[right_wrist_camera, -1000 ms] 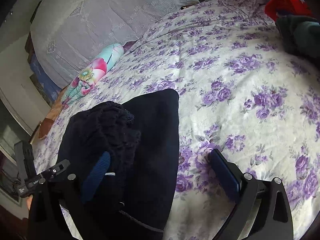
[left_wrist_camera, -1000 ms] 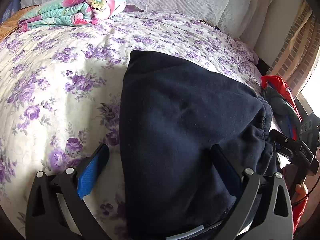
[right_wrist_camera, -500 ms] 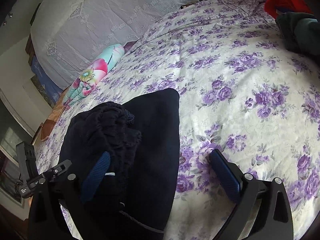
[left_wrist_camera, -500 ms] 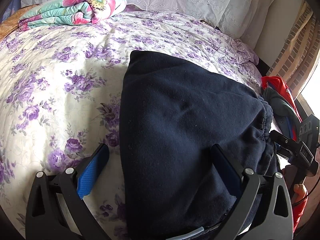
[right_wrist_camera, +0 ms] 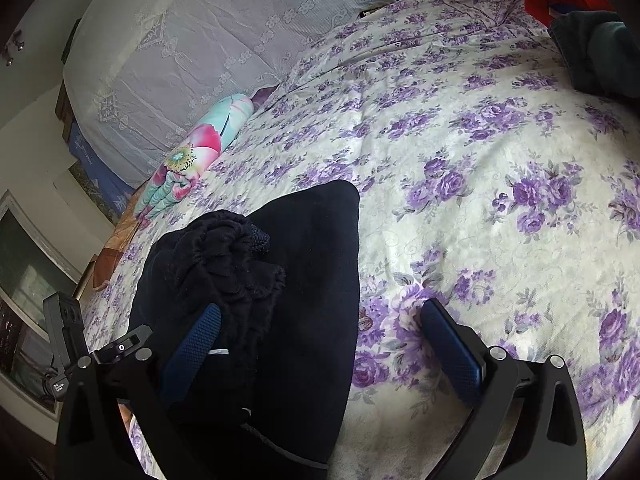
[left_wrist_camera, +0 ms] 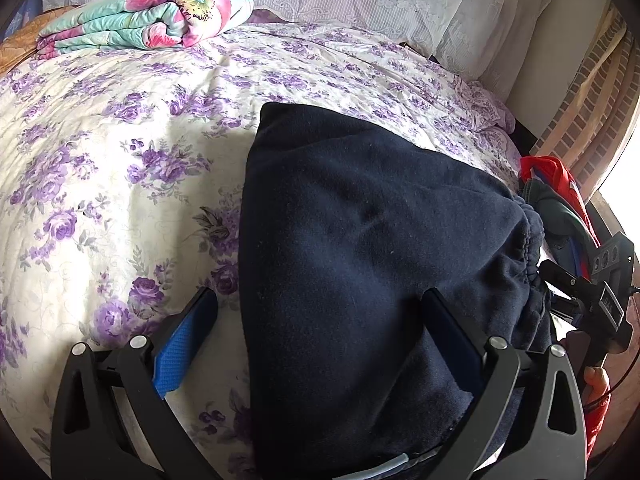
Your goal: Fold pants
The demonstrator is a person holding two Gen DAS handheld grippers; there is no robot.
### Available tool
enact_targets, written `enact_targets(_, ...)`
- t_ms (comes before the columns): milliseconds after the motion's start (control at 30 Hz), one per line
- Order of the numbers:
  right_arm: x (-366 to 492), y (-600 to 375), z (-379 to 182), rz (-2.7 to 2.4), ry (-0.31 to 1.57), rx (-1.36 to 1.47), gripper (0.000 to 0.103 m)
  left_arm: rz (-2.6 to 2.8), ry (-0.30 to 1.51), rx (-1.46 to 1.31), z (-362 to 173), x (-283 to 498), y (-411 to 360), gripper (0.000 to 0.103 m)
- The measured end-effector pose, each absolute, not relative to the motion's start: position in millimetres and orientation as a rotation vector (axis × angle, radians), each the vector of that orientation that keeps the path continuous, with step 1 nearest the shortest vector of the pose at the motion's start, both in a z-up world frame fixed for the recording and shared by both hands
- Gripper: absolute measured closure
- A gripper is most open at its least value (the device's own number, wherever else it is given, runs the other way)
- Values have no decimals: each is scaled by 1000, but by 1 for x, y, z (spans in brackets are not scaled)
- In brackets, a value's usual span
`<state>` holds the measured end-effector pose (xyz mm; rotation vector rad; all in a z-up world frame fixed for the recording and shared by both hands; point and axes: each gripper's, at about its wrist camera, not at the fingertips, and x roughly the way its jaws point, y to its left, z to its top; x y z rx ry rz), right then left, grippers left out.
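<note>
Judged late in folding: navy sweatpants lay folded on the floral bedspread, left gripper and right gripper both spread apart, gripping nothing; next, presumably, final half-fold or withdrawal.

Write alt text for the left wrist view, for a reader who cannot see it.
Folded dark navy pants lie on a purple-flowered bedspread, between the wide-open fingers of the left gripper. A rolled floral blanket sits by the lace-covered headboard, and red and dark clothes are piled at the right edge.
</note>
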<state>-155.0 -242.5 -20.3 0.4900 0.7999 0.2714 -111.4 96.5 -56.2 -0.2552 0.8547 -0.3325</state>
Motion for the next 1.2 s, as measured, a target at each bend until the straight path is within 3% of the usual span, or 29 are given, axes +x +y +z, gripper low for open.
enact_targets(1200,-156,-241,-18,270,806,492,3,-423,847,-363,-60,-112,109,5)
